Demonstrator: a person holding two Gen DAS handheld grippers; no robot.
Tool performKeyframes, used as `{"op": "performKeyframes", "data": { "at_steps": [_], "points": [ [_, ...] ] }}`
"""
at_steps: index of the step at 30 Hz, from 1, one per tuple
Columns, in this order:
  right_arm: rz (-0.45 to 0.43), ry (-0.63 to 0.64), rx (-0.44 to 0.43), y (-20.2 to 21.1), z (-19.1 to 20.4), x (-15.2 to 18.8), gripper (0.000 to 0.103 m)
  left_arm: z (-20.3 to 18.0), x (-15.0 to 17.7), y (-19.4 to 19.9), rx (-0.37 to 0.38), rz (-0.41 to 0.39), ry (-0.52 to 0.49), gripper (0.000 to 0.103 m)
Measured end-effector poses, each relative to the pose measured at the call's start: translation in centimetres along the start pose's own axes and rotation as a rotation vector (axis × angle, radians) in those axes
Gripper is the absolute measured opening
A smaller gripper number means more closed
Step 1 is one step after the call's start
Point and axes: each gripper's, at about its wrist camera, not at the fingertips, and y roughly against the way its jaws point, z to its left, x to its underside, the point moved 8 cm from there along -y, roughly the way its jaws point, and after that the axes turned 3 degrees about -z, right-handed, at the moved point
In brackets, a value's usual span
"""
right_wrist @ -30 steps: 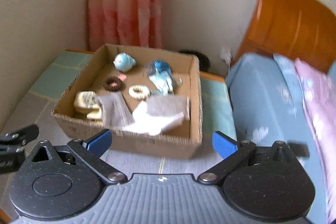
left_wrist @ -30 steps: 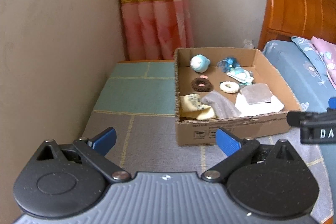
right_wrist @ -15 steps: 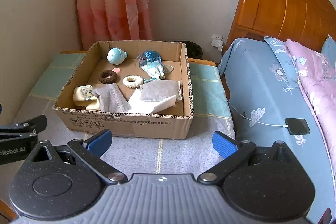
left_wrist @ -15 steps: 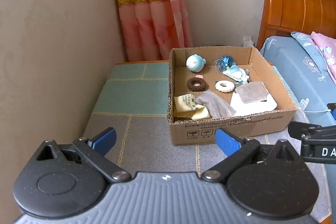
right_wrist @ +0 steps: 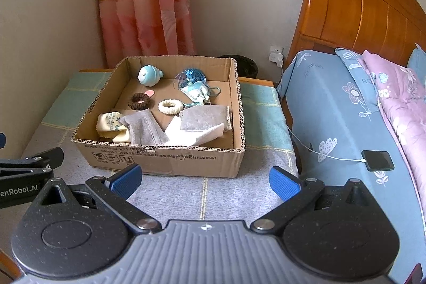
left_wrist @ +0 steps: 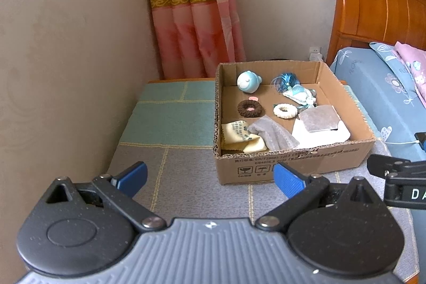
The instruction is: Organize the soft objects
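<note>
Left wrist view shows the left tool (left_wrist: 210, 177) with its blue-padded fingers spread wide apart and nothing between them, hovering over a surface covered in a grey and teal checked cloth (left_wrist: 170, 121). Ahead of it and slightly to the right sits an open brown cardboard box (left_wrist: 293, 167) holding the soft items: a round pale-blue plush toy (left_wrist: 248, 81) in the far left corner, a blue tasselled fabric charm (left_wrist: 297, 92) to its right, a dark brown fuzzy hair ring (left_wrist: 250, 108) and a white fuzzy hair ring (left_wrist: 285, 111) side by side in the middle, and along the near wall a pale yellow printed cloth (left_wrist: 241, 136), a grey folded cloth (left_wrist: 271, 133) overlapping it, and a white cloth (left_wrist: 319, 135) with a grey square pad (left_wrist: 319, 119) lying on top. Right wrist view shows the right tool (right_wrist: 203, 181) likewise spread open and empty, held just short of the box's near wall, with the left tool's black body at the frame's left edge. Right of the surface stands a bed with a blue floral sheet (right_wrist: 340, 124), a pink floral quilt (right_wrist: 399, 97) and an orange wooden headboard (right_wrist: 359, 12); a black phone (right_wrist: 377, 160) on a white charging cable lies on the sheet. A pink curtain with a gold patterned band (right_wrist: 143, 12) hangs behind the box.
</note>
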Motion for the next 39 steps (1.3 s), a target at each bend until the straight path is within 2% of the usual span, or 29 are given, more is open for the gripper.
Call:
{"op": "performKeyframes", "data": {
  "at_steps": [39],
  "points": [
    [0.007, -0.007, -0.006, -0.14, 0.12, 0.18, 0.103, -0.41, 0.1, 0.36, 0.0, 0.001, -0.006, 0.101]
  ]
}}
